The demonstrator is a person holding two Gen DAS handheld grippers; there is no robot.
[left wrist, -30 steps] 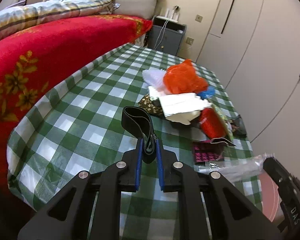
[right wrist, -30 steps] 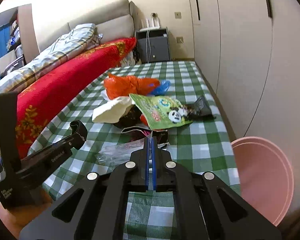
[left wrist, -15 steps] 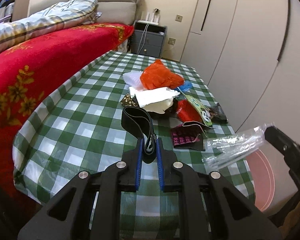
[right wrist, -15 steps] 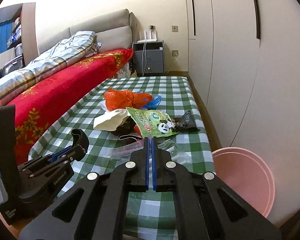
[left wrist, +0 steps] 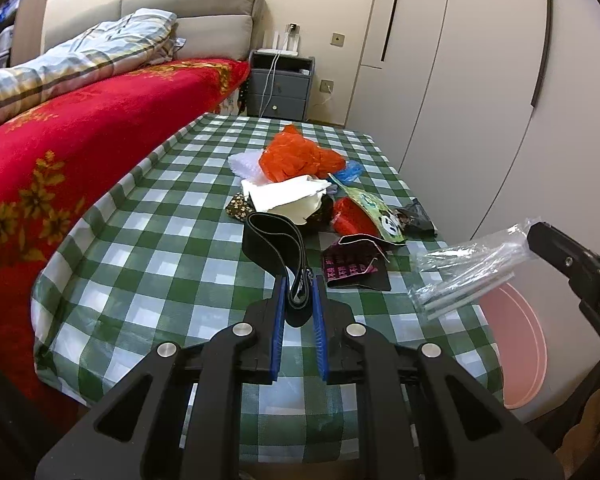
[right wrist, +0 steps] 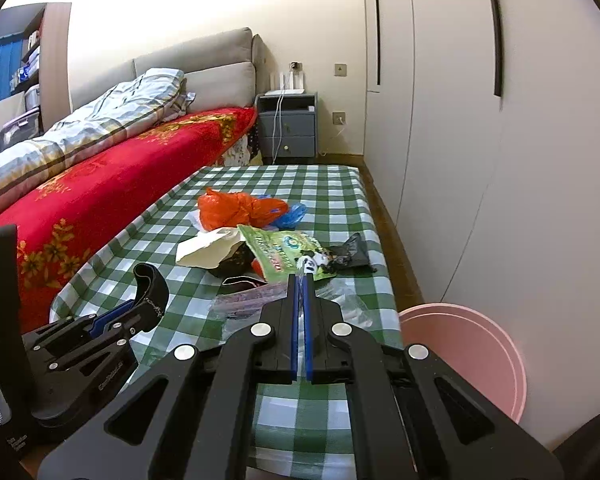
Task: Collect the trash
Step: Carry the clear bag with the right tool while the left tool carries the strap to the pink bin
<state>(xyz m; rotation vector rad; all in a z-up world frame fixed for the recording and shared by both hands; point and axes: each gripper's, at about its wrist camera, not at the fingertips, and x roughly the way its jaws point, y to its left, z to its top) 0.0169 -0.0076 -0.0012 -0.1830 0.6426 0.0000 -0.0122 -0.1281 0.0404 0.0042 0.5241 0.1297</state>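
my left tool [left wrist: 297, 298] is clamped on a black elastic band [left wrist: 274, 242], blue pads pinching its lower end; the loop stands up and forward from the tips. my right tool [right wrist: 302, 286] is pinched tight on a clear plastic wrapper [left wrist: 462, 274]; from the left camera the wrapper sticks out of its tips, off the tabletop and above the rim of the pink bin [right wrist: 466, 354]. the bin sits low, just right of the right tool, beside the tabletop's [left wrist: 152, 264] near corner.

just ahead of the left tool, slightly right: a dark packet with pink print [left wrist: 352, 266], lying flat on the green check cloth. beyond it a red wrapper [left wrist: 350, 216] and a green panda snack bag [right wrist: 286, 250], the bag leaning over the red one. right of these a crumpled black bag [right wrist: 350, 256] near the tabletop edge. straight ahead past the band: white crumpled paper [left wrist: 292, 198] on top of a dark flowered scrap [left wrist: 238, 208]. further still an orange plastic bag [left wrist: 300, 158], with a blue bag [left wrist: 348, 170] touching its right side.

left of everything, a bed with a red flowered blanket [left wrist: 60, 148]. far end: grey nightstand [right wrist: 288, 126], wardrobe doors [right wrist: 440, 120] to the right.
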